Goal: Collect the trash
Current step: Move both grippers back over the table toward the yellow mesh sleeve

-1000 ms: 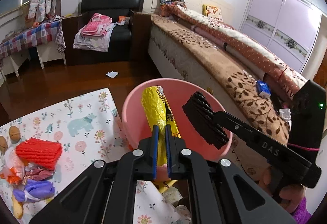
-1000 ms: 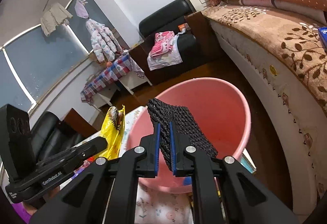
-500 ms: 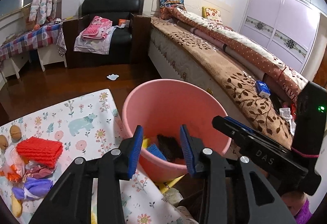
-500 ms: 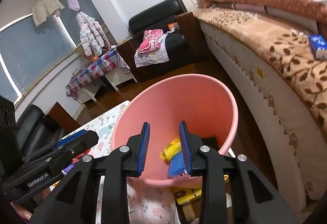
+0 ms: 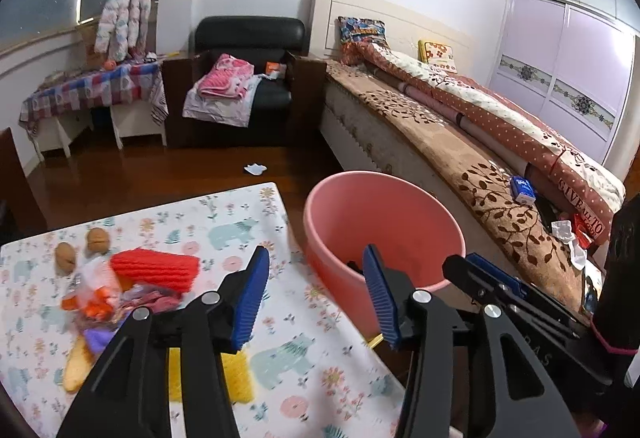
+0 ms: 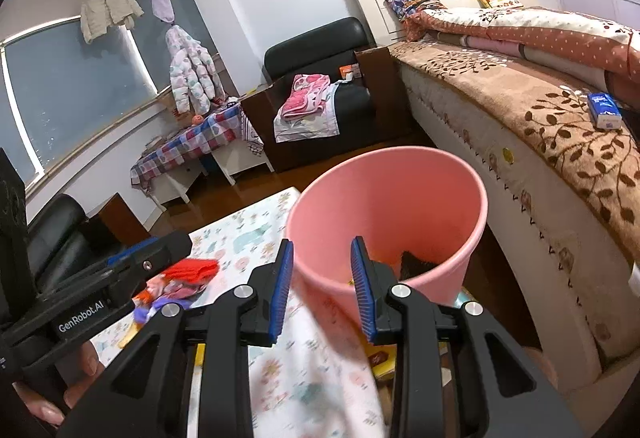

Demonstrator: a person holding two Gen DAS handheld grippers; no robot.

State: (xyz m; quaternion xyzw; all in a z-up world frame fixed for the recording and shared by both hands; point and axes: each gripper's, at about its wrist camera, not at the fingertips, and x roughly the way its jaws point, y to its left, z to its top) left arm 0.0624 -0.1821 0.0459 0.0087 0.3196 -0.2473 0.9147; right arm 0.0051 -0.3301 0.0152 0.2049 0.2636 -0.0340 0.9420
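Observation:
A pink bucket stands on the floor between the bed and a table with a floral cloth. A black netted piece lies inside it. My left gripper hangs above the table's edge by the bucket, its jaws opening with nothing between them. My right gripper is open in front of the bucket's near rim and holds nothing. On the cloth lie a red ribbed piece, crumpled wrappers, two walnuts and a yellow piece.
A bed with a brown leaf-patterned cover runs along the right, a blue box lying on it. A black armchair with clothes stands at the back. A white scrap lies on the wooden floor.
The left gripper let go of a yellow wrapper and the right let go of the black netted piece; both dropped into the bucket. Both grippers opened and drew back and up from it.

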